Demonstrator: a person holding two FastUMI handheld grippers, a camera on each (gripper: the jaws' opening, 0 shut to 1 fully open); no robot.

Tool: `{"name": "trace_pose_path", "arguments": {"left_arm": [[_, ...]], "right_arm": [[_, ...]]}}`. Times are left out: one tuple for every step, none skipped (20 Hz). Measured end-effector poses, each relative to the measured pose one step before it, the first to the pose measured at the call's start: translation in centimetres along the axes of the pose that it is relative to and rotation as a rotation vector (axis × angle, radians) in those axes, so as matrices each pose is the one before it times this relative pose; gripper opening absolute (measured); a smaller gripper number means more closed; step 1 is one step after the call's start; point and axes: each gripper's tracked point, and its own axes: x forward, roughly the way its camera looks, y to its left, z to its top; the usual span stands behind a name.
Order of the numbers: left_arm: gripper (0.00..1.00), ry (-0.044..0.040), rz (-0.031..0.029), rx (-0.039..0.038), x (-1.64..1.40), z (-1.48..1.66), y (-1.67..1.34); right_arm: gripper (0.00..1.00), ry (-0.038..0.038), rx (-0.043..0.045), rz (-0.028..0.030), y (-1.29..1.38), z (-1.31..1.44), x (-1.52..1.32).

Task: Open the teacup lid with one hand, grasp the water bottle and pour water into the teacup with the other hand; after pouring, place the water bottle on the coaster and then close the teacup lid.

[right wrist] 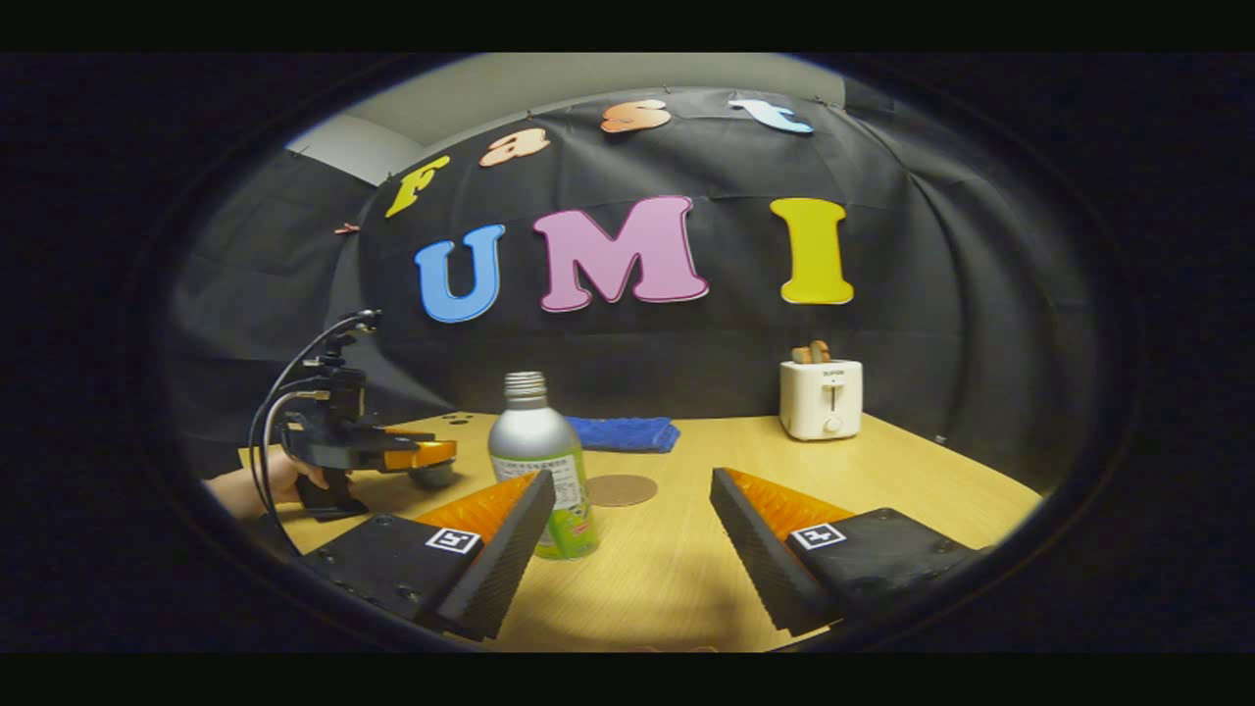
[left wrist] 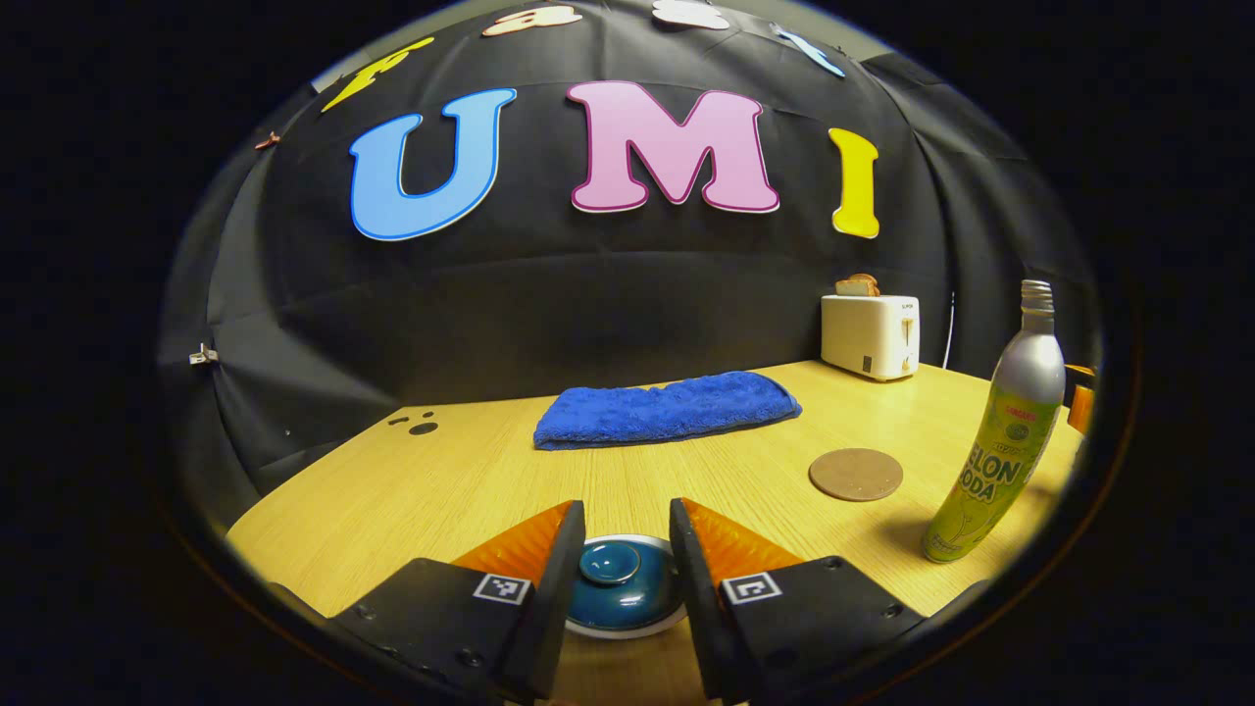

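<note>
The teacup's dark teal lid (left wrist: 620, 586) with its round knob lies low between my left gripper's (left wrist: 627, 510) fingers, which stand apart on either side of the knob without pressing it. In the right gripper view the left gripper (right wrist: 420, 455) hovers over the teacup (right wrist: 431, 478), held by a hand (right wrist: 284, 480). The silver and green water bottle (left wrist: 1000, 451) stands upright and uncapped at the right. My right gripper (right wrist: 632, 482) is open, and the bottle (right wrist: 542, 461) stands just beyond its left finger. The round brown coaster (left wrist: 855, 475) lies bare behind the bottle (right wrist: 621, 489).
A folded blue towel (left wrist: 667, 409) lies at the back of the wooden table (left wrist: 412, 490). A white toaster (left wrist: 870, 335) with bread in it stands at the back right. Black cloth walls close in the table behind and at the sides.
</note>
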Motion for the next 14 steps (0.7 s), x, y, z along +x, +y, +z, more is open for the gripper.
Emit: {"name": "trace_pose_path", "arguments": {"left_arm": [[0.54,-0.00322,0.0006,-0.00218,0.051,0.06,0.05],[0.5,-0.00217,-0.00034,-0.00235,-0.072,-0.077,0.102],[0.47,-0.0041,0.00754,-0.00259,-0.076,0.119,0.31],[0.42,-0.00566,0.00621,-0.0074,-0.059,0.079,0.125],[0.36,-0.00266,0.00086,-0.00513,-0.039,-0.105,-0.027],[0.35,-0.00256,0.00543,-0.00437,-0.157,-0.07,0.15],[0.34,-0.00725,0.01103,-0.00727,-0.215,0.106,0.262],[0.34,-0.01445,0.01241,-0.01189,-0.192,0.194,0.305],[0.33,-0.01908,0.0122,-0.01799,-0.211,0.307,0.346],[0.32,-0.02158,0.00939,-0.02082,-0.206,0.349,0.35],[0.32,-0.01037,0.00009,-0.01582,-0.195,0.127,0.061],[0.31,-0.00825,0.00307,-0.00993,-0.252,-0.057,0.131],[0.33,-0.00582,0.00191,-0.00744,-0.165,0.077,0.136],[0.31,-0.0093,0.00055,-0.01159,-0.225,0.105,0.162]], "right_arm": [[0.98,0.00343,-0.01541,0.00814,0.399,-0.21,0.059],[0.98,0.0009,-0.0093,0.02094,0.584,-0.153,0.049],[0.99,0.00714,-0.00361,0.03388,1.081,-0.348,-0.001],[0.99,0.01196,-0.00414,0.02902,0.922,-0.421,0.044],[0.99,0.00959,-0.0106,0.02281,0.699,-0.323,0.05],[0.99,0.00686,-0.01852,0.01453,0.572,-0.247,0.042],[0.98,0.00474,-0.02231,0.00455,0.449,0.021,0.051],[0.99,0.0027,-0.01931,-0.00326,0.147,0.003,0.139],[0.98,0.0054,-0.01409,-0.00368,0.236,-0.09,0.037],[0.98,0.00255,-0.01091,-0.00868,0.041,0.035,0.231],[0.98,-0.00504,-0.00396,-0.00994,-0.101,0.133,0.161],[0.98,0.00038,0.00557,-0.00651,-0.086,0.045,0.178],[0.98,0.00347,0.01713,-0.00441,0.021,-0.141,0.279],[0.98,0.005,0.02676,-0.00259,-0.055,-0.033,0.251]]}}
